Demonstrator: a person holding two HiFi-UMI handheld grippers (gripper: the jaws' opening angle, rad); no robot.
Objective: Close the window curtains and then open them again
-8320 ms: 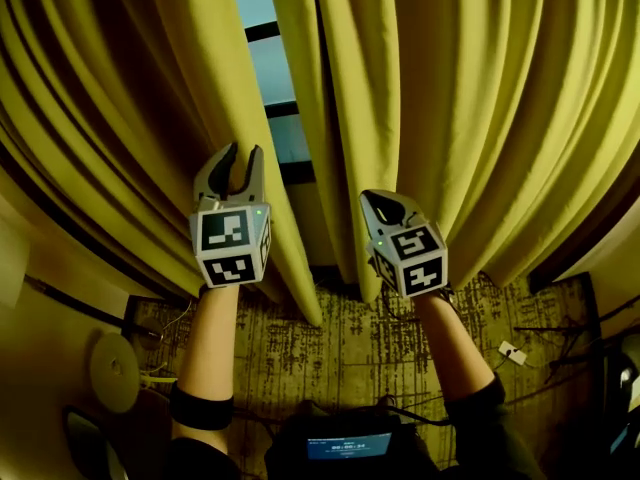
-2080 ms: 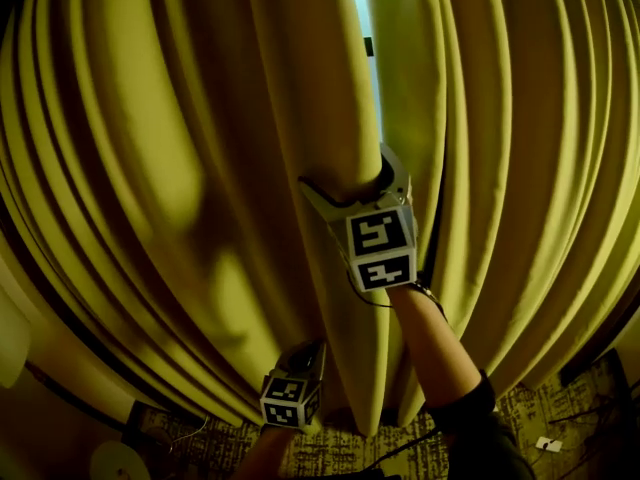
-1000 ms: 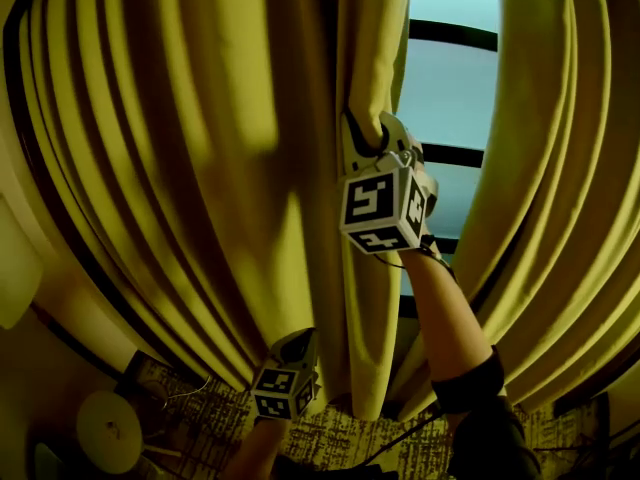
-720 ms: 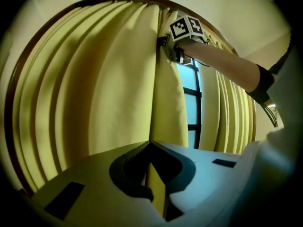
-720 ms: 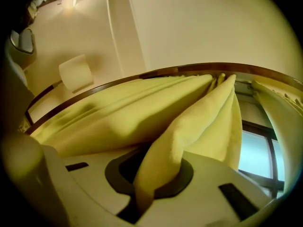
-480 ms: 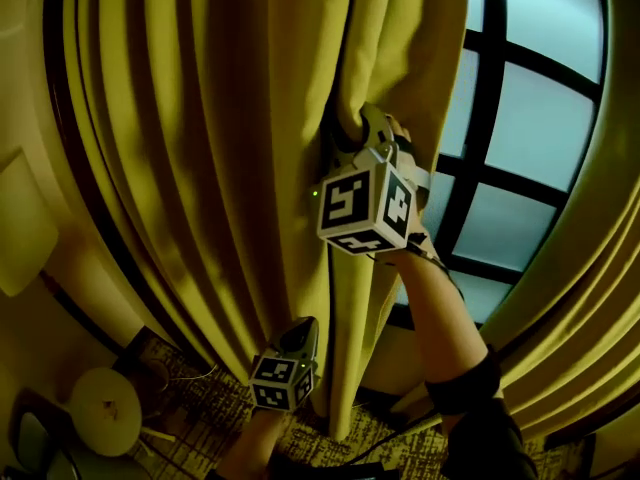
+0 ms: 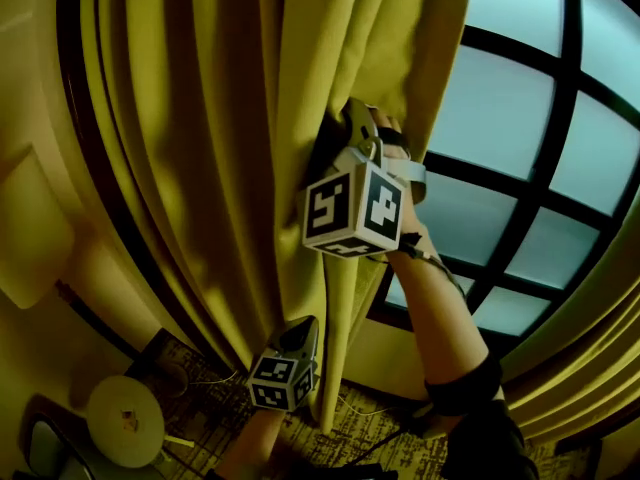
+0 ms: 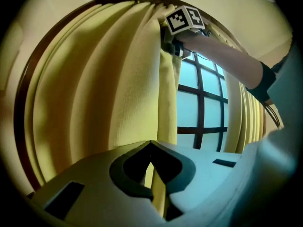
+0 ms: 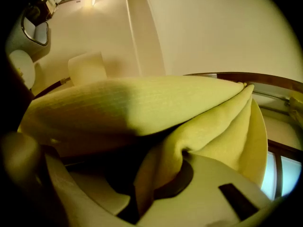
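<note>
The right gripper's (image 9: 151, 183) fingers (image 9: 203, 170) are clenched on a thick fold of the yellow curtain (image 9: 142, 108), the cloth bunching up out of the grip and spilling over them. Lower down, the left gripper's (image 8: 151, 150) fingers (image 8: 94, 174) are brought together with a narrow strip of the same curtain's edge showing between them, so they appear to pinch it near the hem. In the head view the right gripper (image 7: 347, 126) sits high on the curtain's leading edge with the arm stretched up to it, and the left gripper (image 7: 298, 336) hangs close to the bottom of that edge. To the right, the window (image 7: 510, 118) stands bare, its dark bars crossing pale panes, and the other curtain (image 7: 590, 308) is bunched at the far right. The reopening looks to be the step in hand, with this curtain being drawn off the glass toward the left wall. The next move probably calls for carrying the held edge further left until the folds stack against the end of the rail, both grips kept firm so that top and hem travel together, and only then letting go. About two seconds ago just a thin slit of glass showed between the two curtains, and half a second ago fewer panes were clear than now. Much earlier both grippers hovered free before a narrow gap — the left one with its fingers spread.
</note>
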